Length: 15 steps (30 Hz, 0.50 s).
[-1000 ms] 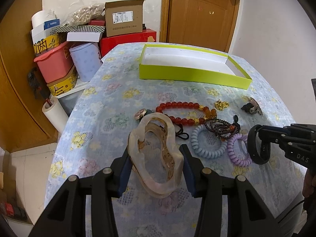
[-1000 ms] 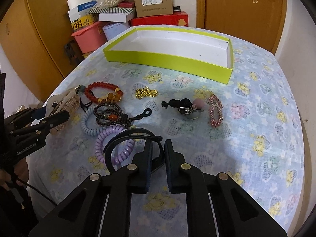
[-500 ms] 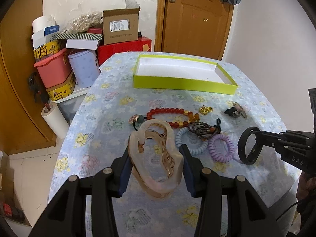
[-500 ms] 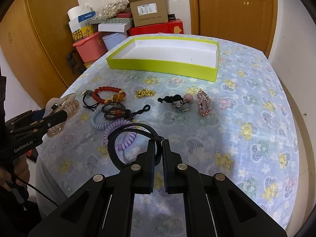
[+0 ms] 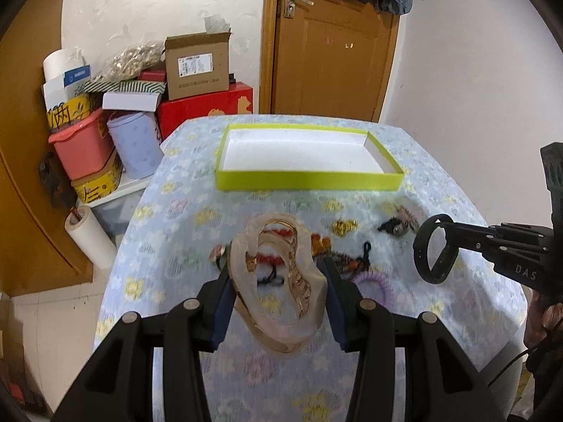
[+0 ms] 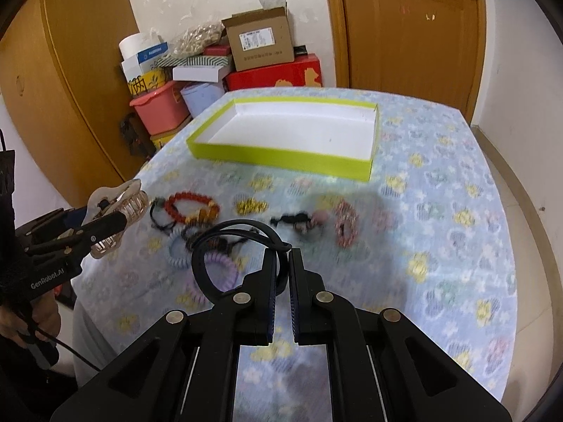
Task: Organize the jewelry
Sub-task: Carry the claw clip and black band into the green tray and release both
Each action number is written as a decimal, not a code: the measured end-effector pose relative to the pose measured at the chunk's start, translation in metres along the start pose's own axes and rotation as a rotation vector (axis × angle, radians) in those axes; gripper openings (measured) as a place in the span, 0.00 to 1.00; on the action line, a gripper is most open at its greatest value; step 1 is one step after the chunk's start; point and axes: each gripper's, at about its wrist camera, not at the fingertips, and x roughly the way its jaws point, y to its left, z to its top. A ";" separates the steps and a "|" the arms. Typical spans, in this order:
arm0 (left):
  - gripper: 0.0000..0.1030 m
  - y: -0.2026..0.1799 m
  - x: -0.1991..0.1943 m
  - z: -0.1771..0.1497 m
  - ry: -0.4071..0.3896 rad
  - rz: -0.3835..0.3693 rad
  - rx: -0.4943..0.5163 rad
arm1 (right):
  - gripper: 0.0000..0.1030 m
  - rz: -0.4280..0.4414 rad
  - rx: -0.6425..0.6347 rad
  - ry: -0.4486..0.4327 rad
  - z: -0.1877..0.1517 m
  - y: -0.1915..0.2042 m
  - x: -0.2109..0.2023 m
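Ahead of both your claws, at the far end of the table (image 6: 457,183), the green tray (image 6: 281,158) lies with only its bare white floor showing. Your left claw (image 5: 276,293) pinches the translucent hair clip (image 5: 278,281) between its pads, lifted clear of the cloth. Your right claw (image 6: 283,256) is pressed together on the black band (image 6: 225,242), which loops out to its left. The remaining jewelry lies between the claws and the tray: red beads (image 6: 191,205), a gold piece (image 6: 251,205), a pink clip (image 6: 346,223), and coil ties (image 6: 221,270) just under the band. Motion blur smears these pieces. The dark tangle beside the pink clip is too blurred to identify, and the hair clip hides part of the beads in the left view.
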 end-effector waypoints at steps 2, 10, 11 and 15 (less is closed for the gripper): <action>0.47 0.001 0.005 0.008 -0.008 -0.001 0.005 | 0.06 0.001 0.003 -0.007 0.008 -0.003 0.002; 0.47 0.009 0.038 0.050 -0.025 0.006 0.020 | 0.07 -0.035 0.032 -0.035 0.052 -0.030 0.023; 0.47 0.010 0.042 0.056 -0.025 0.004 0.021 | 0.07 -0.041 0.034 -0.038 0.057 -0.032 0.026; 0.47 0.015 0.057 0.079 -0.042 0.010 0.026 | 0.07 -0.074 0.034 -0.039 0.080 -0.046 0.043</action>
